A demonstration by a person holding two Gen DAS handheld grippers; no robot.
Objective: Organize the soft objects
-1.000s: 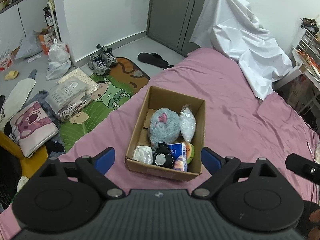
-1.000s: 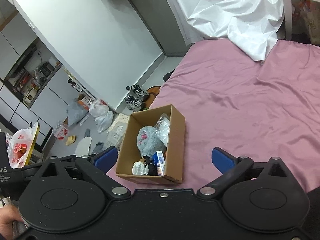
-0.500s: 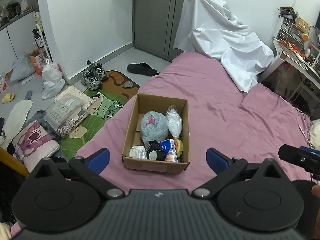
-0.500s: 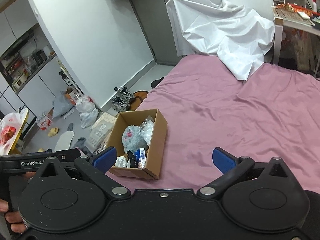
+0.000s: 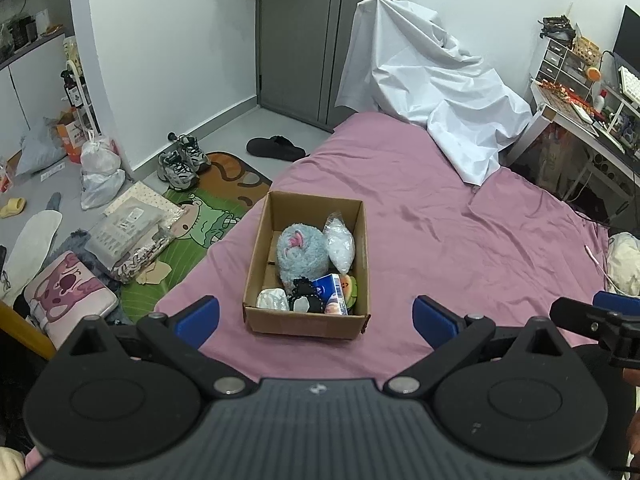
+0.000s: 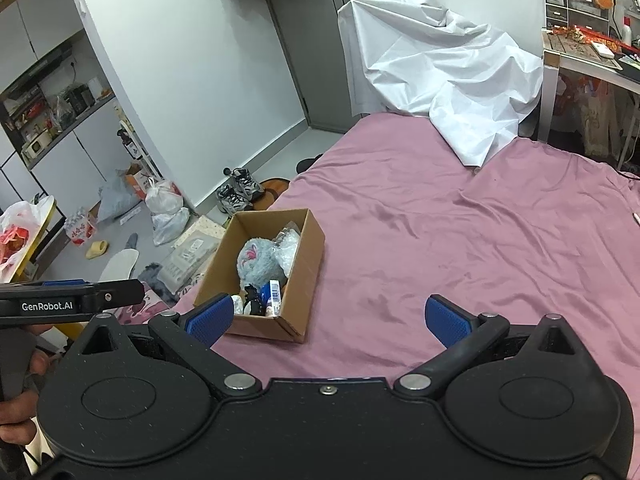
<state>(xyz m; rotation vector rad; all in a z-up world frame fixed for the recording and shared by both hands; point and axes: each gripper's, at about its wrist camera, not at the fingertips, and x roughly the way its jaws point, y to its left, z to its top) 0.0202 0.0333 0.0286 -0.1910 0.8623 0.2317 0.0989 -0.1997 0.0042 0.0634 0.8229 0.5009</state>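
Soft items packed into the cardboard box [image 5: 306, 280] at frame centre on the pink bedsheet [image 5: 460, 248], grey plush [image 5: 302, 254] on top. Left gripper [image 5: 316, 316] just spread wide, empty; right gripper [image 6: 328, 318] likewise agape, holding nothing. Probably finished, hence both tools well clear.

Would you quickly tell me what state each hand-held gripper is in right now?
Left hand-held gripper: open, holding nothing; its jaws have just been opening wider.
Right hand-held gripper: open, holding nothing.
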